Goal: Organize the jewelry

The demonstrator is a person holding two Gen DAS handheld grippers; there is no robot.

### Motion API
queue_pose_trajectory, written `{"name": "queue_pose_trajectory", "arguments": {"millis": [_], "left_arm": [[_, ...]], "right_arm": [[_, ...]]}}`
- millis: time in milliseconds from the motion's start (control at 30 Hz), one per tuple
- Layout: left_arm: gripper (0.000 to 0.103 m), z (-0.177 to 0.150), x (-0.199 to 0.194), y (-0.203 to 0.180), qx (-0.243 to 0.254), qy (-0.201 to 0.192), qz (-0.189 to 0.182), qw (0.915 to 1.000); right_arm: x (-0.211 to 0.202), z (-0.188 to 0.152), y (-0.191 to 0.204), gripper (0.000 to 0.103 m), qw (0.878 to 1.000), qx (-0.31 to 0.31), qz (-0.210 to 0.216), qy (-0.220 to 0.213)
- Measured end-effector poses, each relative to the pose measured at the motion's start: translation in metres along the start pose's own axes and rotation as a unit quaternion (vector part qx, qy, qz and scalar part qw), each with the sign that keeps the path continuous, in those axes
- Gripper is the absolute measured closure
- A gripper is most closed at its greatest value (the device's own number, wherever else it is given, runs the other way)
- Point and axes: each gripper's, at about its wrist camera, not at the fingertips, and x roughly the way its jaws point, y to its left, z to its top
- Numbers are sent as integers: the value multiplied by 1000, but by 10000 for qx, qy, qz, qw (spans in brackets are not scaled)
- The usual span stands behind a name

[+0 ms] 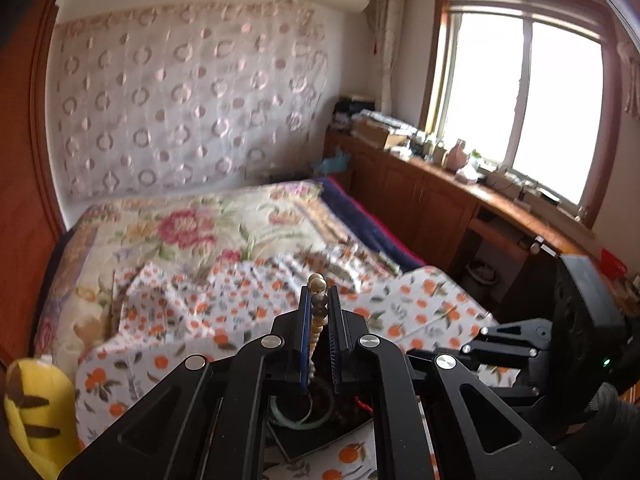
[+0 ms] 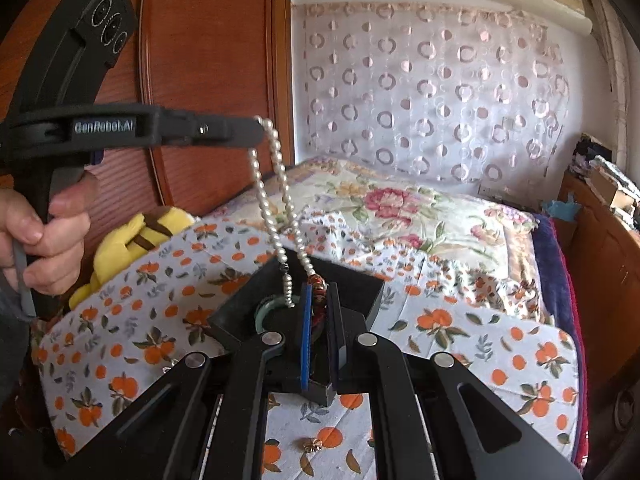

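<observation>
White lettering reading "GenRobot.AI" runs along the side of the left gripper (image 2: 260, 128), the only writing I can make out in here. That gripper's fingers are pinched on a pearl necklace (image 2: 276, 200), which hangs from them in two strands down to a black tray (image 2: 360, 280). The tray sits on a white cloth (image 2: 480, 344) printed with oranges, spread over the bed. In the tray lies a pale green bangle (image 2: 262, 314), and the necklace's lower end touches it. The right gripper (image 2: 320, 300) hovers just over the tray, its fingers narrowed around a dark red beaded piece (image 2: 318, 282) at the end of one strand; whether they actually press it I cannot tell. A small gold trinket (image 2: 310, 445) lies on the cloth on the near side of the tray. A yellow plush toy (image 2: 132, 240) with brown stripes rests left of the tray, against a reddish wooden wardrobe (image 2: 208, 60). Beyond the tray the bed carries a floral quilt (image 2: 400, 208), and behind it a sheer curtain (image 2: 440, 92) with ring patterns covers the wall. Far right of the tray, a wooden cabinet (image 1: 420, 200) cluttered with boxes and bottles runs beneath a bright window (image 1: 524, 104).
</observation>
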Motion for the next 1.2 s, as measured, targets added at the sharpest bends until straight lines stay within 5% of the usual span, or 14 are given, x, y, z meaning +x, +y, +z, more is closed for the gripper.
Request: {"name": "queue_pose_trajectory", "arguments": {"millis": [100, 200, 333, 833, 1200], "left_arm": [[94, -14, 14, 4, 5, 211, 89, 9997], [81, -25, 16, 6, 42, 296, 174, 9994], [69, -40, 9, 7, 76, 342, 208, 9992], [68, -124, -17, 21, -179, 788, 549, 9952], [68, -169, 3, 25, -487, 1309, 415, 9893]], "right_arm": [[16, -6, -1, 94, 9998, 44, 42, 177], [25, -9, -3, 93, 9996, 138, 52, 260], [24, -13, -4, 81, 9994, 214, -9, 282], [-22, -49, 22, 81, 9992, 209, -152, 292], [-31, -79, 47, 81, 9986, 189, -4, 484]]}}
